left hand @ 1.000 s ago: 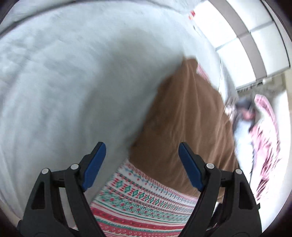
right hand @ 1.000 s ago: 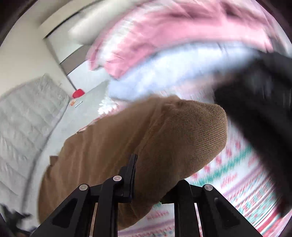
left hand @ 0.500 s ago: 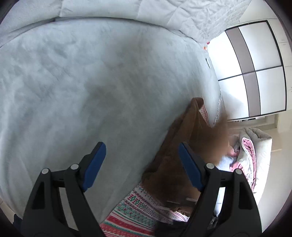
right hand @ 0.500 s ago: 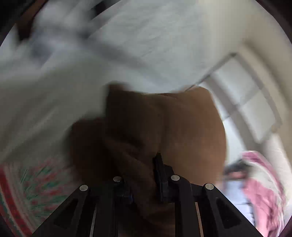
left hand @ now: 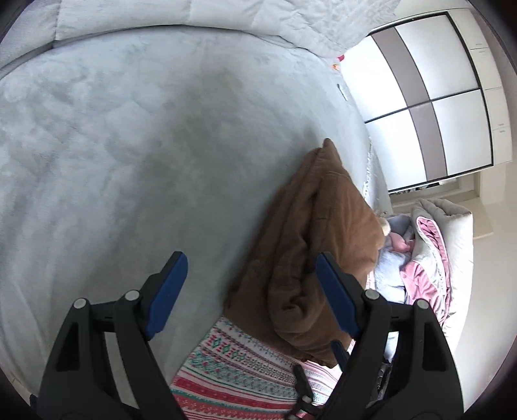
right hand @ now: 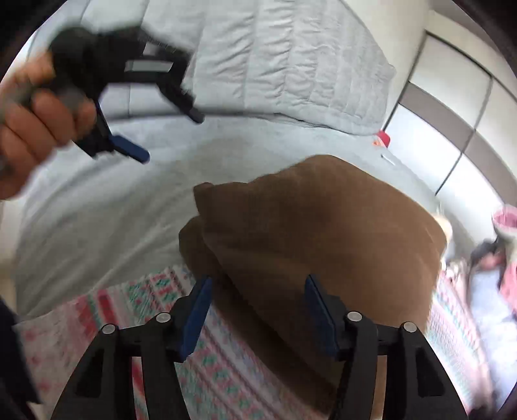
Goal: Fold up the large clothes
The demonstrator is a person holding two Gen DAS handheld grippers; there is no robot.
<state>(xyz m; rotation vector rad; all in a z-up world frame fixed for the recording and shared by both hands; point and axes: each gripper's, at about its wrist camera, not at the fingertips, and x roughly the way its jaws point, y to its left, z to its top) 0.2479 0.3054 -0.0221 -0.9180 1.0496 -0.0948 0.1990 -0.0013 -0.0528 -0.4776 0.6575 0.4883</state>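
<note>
Closest to me, my right gripper (right hand: 257,307) has its blue pads apart and its jaws are opening; the brown garment (right hand: 323,232) lies between and just beyond them, and the pads do not press on it. In that blurred view the brown cloth sits in a bunched, folded heap with a rounded corner pointing toward the upper left.

My left gripper (left hand: 250,290) stands wide with nothing in it; its left pad is over bare bed cover, its right pad in front of the brown heap's edge. From this side the garment (left hand: 310,245) runs in long folds away from me, narrowing to a point at its far end.

Under the near end of the brown garment lies a patterned cloth (left hand: 236,365) with red, green and white bands; the brown heap rests partly on it and partly on the grey bed cover (left hand: 145,155).

In the right wrist view my left hand (right hand: 35,129) shows at the upper left, gripping the black handle of its gripper above the bed.

To the right of the brown heap, a pile of pale blue and pink clothes (left hand: 416,268) sits beside a rolled grey and pink quilt (left hand: 449,226).

Farther off, a quilted grey duvet (left hand: 226,16) lies along the far edge of the bed, and a wardrobe (left hand: 429,97) with white and grey panels stands behind.
</note>
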